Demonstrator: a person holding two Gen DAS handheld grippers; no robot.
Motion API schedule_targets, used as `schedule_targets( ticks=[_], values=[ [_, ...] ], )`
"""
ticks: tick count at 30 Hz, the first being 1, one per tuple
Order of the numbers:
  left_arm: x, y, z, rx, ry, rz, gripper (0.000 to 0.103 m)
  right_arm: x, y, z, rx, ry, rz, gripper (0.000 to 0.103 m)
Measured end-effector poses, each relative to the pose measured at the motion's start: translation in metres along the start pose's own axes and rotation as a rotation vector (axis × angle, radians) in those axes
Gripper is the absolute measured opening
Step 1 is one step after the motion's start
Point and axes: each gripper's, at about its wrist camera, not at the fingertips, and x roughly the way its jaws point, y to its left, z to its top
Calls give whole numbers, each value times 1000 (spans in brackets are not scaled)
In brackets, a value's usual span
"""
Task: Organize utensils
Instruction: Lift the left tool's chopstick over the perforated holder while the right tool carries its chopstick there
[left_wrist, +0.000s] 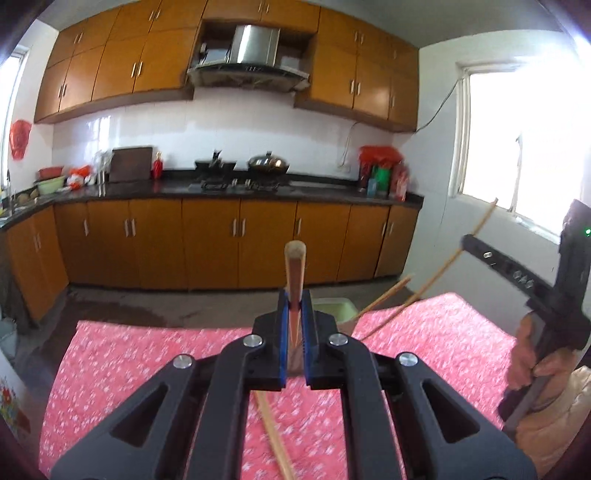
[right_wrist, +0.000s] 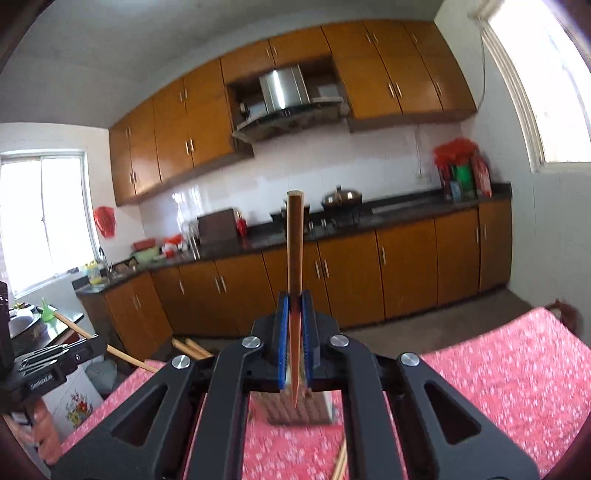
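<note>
My left gripper (left_wrist: 294, 302) is shut on a wooden chopstick (left_wrist: 294, 269) that sticks up and forward between the blue pads, above the table with the red floral cloth (left_wrist: 147, 369). My right gripper (right_wrist: 294, 304) is shut on another wooden chopstick (right_wrist: 294, 240), also pointing up. The right gripper shows in the left wrist view (left_wrist: 466, 240) at the right, holding its chopstick (left_wrist: 443, 266). A brown perforated utensil holder (right_wrist: 295, 408) stands on the cloth just under the right gripper. More chopsticks lie on the cloth (left_wrist: 277, 435).
A pale green container (left_wrist: 334, 308) sits at the table's far edge with a chopstick (left_wrist: 384, 295) leaning over it. Kitchen cabinets and a counter with a stove and wok (left_wrist: 267, 164) line the far wall. A bright window (left_wrist: 524, 147) is at the right.
</note>
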Motion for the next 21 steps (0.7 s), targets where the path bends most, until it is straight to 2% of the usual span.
schedule_targets(
  ticks=[5, 7, 15, 21],
  values=[
    [21, -16, 22, -25, -64, -2, 8, 19, 9, 6, -14, -56, -14, 8],
    [34, -21, 25, -13, -77, 15, 8, 28, 14, 3, -41, -69, -46, 8],
    [99, -20, 4, -16, 30, 28, 8, 83, 0, -23, -19, 33, -96, 8],
    [120, -6, -7, -67, 70, 19, 8, 91, -1, -38, -4, 81, -67, 9]
  ],
)
